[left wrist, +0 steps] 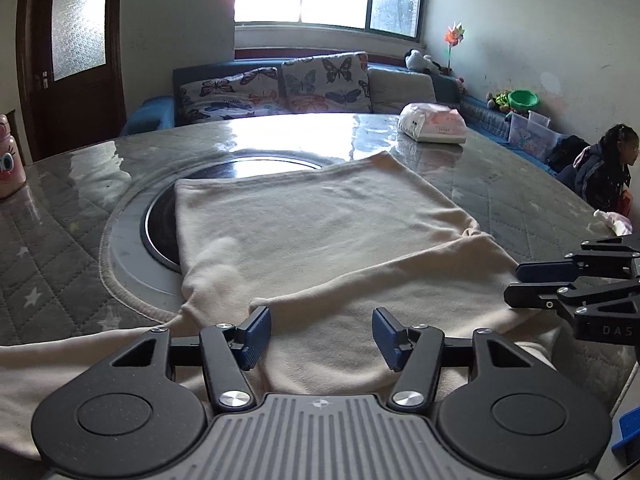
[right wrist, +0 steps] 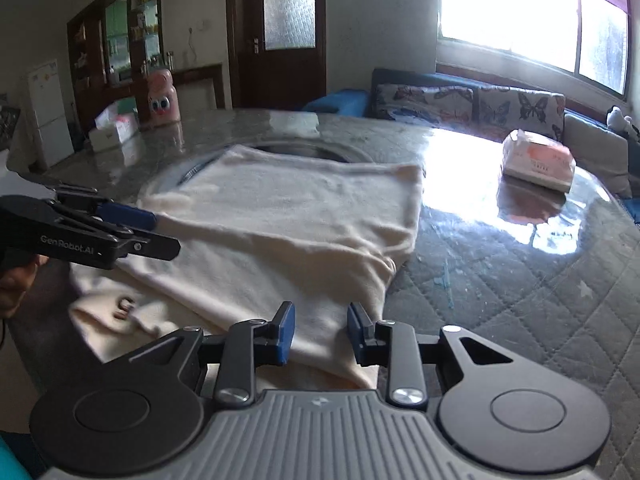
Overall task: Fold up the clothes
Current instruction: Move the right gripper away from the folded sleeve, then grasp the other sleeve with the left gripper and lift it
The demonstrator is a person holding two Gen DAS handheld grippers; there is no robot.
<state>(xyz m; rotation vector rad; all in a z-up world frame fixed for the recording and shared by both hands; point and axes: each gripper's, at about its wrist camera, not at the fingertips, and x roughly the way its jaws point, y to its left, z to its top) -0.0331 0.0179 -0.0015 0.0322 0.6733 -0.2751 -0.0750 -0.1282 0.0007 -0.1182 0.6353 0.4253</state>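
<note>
A cream garment is spread on the table, while the left gripper and right gripper are held above its near edge, jaws parted and empty.

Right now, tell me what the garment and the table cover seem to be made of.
Garment: cream, matte, likely soft knit or fleece; it looks fuzzy and creases softly.
Table cover: grey quilted fabric with stars, seemingly under a clear glossy sheet, probably plastic, since it mirrors the window.

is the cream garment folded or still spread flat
Partly folded: the cream garment has one sleeve laid across its body, with doubled edges showing on the table. Both grippers are open above it.
</note>
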